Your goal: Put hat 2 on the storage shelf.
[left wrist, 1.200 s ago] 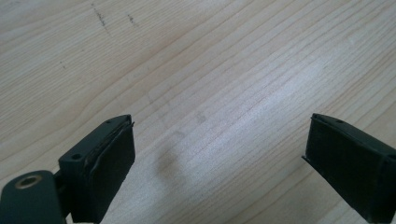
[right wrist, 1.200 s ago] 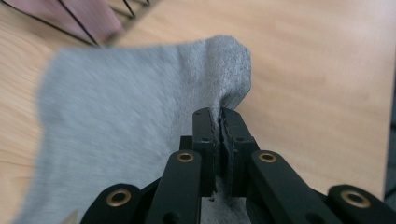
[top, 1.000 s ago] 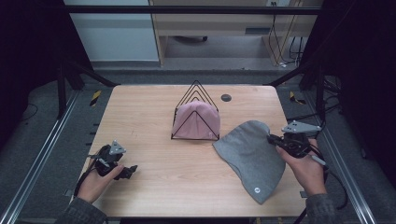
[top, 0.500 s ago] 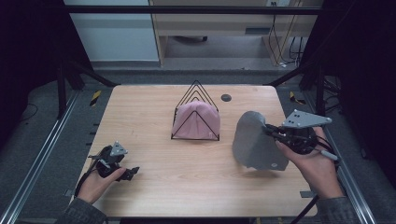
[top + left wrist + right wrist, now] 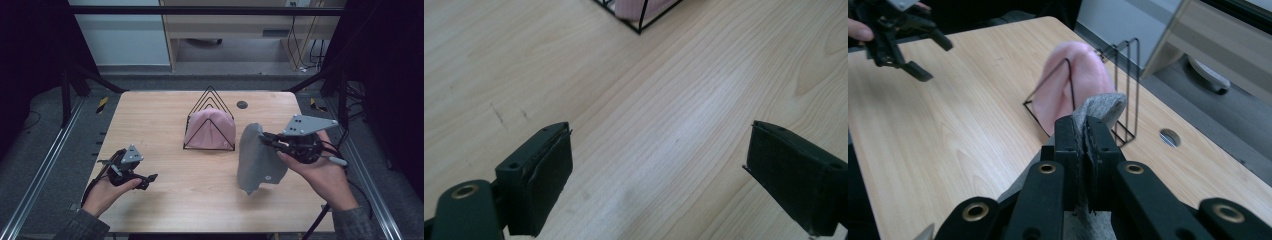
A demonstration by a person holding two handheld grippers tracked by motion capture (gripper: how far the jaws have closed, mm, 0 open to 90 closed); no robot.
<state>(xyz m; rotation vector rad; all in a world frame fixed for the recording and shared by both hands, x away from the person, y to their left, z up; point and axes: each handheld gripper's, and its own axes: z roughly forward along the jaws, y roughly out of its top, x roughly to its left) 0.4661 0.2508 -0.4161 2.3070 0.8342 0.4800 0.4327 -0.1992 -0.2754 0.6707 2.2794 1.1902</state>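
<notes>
High view: limp grey beanie point(image 5: 260, 160)

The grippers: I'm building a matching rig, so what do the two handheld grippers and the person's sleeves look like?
Both the left gripper and right gripper are black, each topped by a grey three-cornered plate with small holes, and a black cable trails from each. The jaws are flat black pads on arms with brass-ringed screw holes. The sleeves are grey-green.
</notes>
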